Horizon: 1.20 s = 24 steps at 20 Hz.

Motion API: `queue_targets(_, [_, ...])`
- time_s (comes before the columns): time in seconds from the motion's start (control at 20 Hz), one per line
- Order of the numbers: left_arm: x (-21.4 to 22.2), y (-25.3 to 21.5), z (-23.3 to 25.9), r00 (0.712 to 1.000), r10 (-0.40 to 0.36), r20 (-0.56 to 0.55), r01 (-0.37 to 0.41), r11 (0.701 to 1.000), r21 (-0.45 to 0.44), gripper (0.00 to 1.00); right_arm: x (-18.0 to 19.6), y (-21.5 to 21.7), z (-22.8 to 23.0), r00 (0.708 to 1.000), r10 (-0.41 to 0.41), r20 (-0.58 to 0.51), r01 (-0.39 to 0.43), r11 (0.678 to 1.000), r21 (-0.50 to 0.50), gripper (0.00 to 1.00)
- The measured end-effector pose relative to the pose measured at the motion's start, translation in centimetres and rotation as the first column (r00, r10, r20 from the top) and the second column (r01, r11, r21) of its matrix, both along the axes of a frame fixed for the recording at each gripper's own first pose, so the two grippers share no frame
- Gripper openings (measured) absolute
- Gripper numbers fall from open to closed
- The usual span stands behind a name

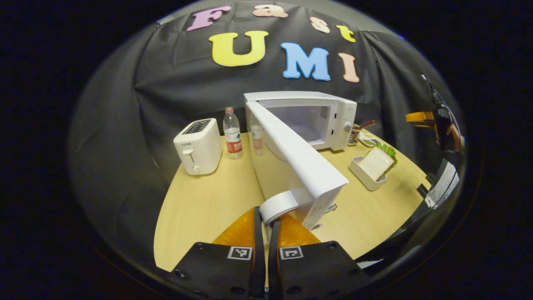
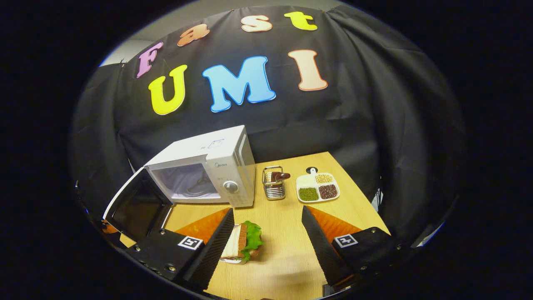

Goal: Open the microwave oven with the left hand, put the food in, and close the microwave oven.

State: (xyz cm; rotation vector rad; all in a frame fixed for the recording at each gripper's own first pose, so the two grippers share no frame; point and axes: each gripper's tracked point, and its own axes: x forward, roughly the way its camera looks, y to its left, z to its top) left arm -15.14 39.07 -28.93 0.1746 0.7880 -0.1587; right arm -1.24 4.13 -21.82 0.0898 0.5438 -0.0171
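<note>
The white microwave (image 1: 329, 121) stands at the back of the table with its door (image 1: 300, 162) swung wide open toward me and its cavity bare. My left gripper (image 1: 265, 217) is shut on the door's white handle (image 1: 278, 206). A sandwich (image 1: 377, 162) with lettuce lies in a white dish (image 1: 361, 174) to the right of the door. In the right gripper view the right gripper (image 2: 267, 210) hangs open above the table in front of the microwave (image 2: 208, 166). The sandwich (image 2: 245, 241) lies just inside its left finger (image 2: 216, 241), untouched. The open door (image 2: 135, 206) shows at left.
A white toaster (image 1: 198, 146) and a water bottle (image 1: 232, 133) stand left of the microwave. A metal rack (image 2: 274, 183) and a divided plate of beans (image 2: 318, 187) sit to its right. A hand with the other gripper (image 1: 421, 117) shows at far right.
</note>
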Motion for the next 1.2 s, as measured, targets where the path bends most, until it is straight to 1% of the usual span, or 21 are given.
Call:
queue_targets(0.05, [-0.1,0.5,0.0,1.000,0.009,-0.002,-0.009,1.000,0.001,0.10,-0.1,0.0,-0.9,1.000,-0.001,-0.025,0.001,1.000,0.010,0.99])
queue_targets(0.1, [-0.2,0.5,-0.5,1.000,0.012,-0.014,-0.012,1.000,-0.020,0.10,-0.4,0.6,-1.9,0.999,0.014,-0.048,-0.012,0.999,0.031,0.99])
queue_targets(0.15, [-0.4,0.7,-0.5,1.000,0.021,-0.012,-0.022,0.999,-0.032,0.17,-0.5,1.0,-3.1,0.996,0.021,-0.081,-0.017,0.999,0.050,0.98])
queue_targets(0.2, [-0.7,1.9,0.1,0.999,0.048,-0.001,-0.048,0.999,-0.012,0.16,-0.5,1.2,-4.6,0.993,0.023,-0.120,-0.015,0.998,0.063,0.98])
queue_targets(0.3, [-1.2,3.9,0.7,0.992,0.125,0.027,-0.125,0.992,-0.006,0.72,-1.0,2.1,-6.9,0.983,0.041,-0.179,-0.021,0.993,0.113,0.99])
queue_targets(0.35, [-2.3,4.2,1.1,0.988,0.156,0.023,-0.155,0.988,-0.023,1.00,-1.1,2.6,-7.9,0.978,0.054,-0.202,-0.027,0.990,0.137,0.98])
queue_targets(0.4, [-2.5,4.9,2.2,0.977,0.206,0.048,-0.205,0.979,-0.006,1.00,-1.3,3.0,-9.0,0.971,0.069,-0.228,-0.033,0.987,0.155,0.98])
queue_targets(0.45, [-2.8,5.0,3.5,0.967,0.237,0.089,-0.239,0.971,0.008,1.00,-1.4,3.3,-10.0,0.965,0.079,-0.252,-0.037,0.985,0.168,0.98])
queue_targets(0.5, [-3.1,4.4,5.8,0.952,0.272,0.141,-0.276,0.961,0.010,1.00,-1.5,3.9,-10.8,0.958,0.094,-0.272,-0.041,0.980,0.194,0.98])
queue_targets(0.55, [-3.0,3.8,8.4,0.933,0.300,0.200,-0.308,0.951,0.009,0.98,-1.5,4.3,-11.4,0.952,0.105,-0.288,-0.043,0.976,0.214,0.99])
queue_targets(0.6, [-2.3,2.5,11.3,0.911,0.317,0.264,-0.328,0.945,-0.001,0.98,-1.5,4.6,-12.1,0.946,0.117,-0.302,-0.047,0.972,0.229,0.98])
queue_targets(0.65, [-1.1,0.7,14.3,0.889,0.323,0.324,-0.335,0.942,-0.021,0.94,-1.4,5.0,-12.6,0.940,0.132,-0.315,-0.054,0.968,0.245,0.98])
queue_targets(0.7, [0.3,-1.6,16.8,0.869,0.319,0.379,-0.327,0.944,-0.045,0.94,-1.3,5.5,-13.2,0.934,0.150,-0.325,-0.066,0.965,0.254,0.98])
queue_targets(0.75, [1.6,-4.0,19.0,0.850,0.314,0.423,-0.315,0.947,-0.070,0.97,-1.1,5.6,-13.8,0.928,0.161,-0.337,-0.076,0.965,0.252,0.98])
queue_targets(0.9, [4.8,-11.3,23.4,0.818,0.271,0.507,-0.242,0.962,-0.124,0.99,-0.9,5.9,-14.8,0.911,0.182,-0.371,-0.083,0.960,0.268,0.98])
queue_targets(0.95, [5.8,-13.5,24.7,0.808,0.256,0.531,-0.216,0.967,-0.138,0.96,-0.8,5.9,-14.9,0.908,0.178,-0.378,-0.075,0.959,0.274,0.94])
queue_targets(1.0, [7.1,-15.7,25.5,0.798,0.239,0.554,-0.190,0.971,-0.145,0.94,-0.7,5.9,-15.3,0.904,0.176,-0.390,-0.063,0.956,0.287,0.80])
queue_targets(1.05, [8.2,-17.7,26.1,0.793,0.226,0.566,-0.167,0.974,-0.155,0.95,-0.8,6.1,-15.7,0.897,0.177,-0.405,-0.048,0.950,0.308,0.78])
queue_targets(1.1, [8.8,-19.3,26.2,0.799,0.212,0.562,-0.148,0.976,-0.157,0.95,-0.8,6.4,-15.8,0.891,0.175,-0.420,-0.024,0.940,0.339,0.65])
queue_targets(1.15, [9.4,-20.3,25.9,0.804,0.202,0.559,-0.140,0.978,-0.152,0.94,-0.2,6.8,-15.5,0.894,0.179,-0.410,-0.016,0.928,0.371,0.61])
queue_targets(1.2, [10.1,-21.1,25.1,0.811,0.196,0.551,-0.136,0.980,-0.148,0.96,-0.3,7.1,-15.7,0.888,0.194,-0.417,-0.020,0.922,0.386,0.46])
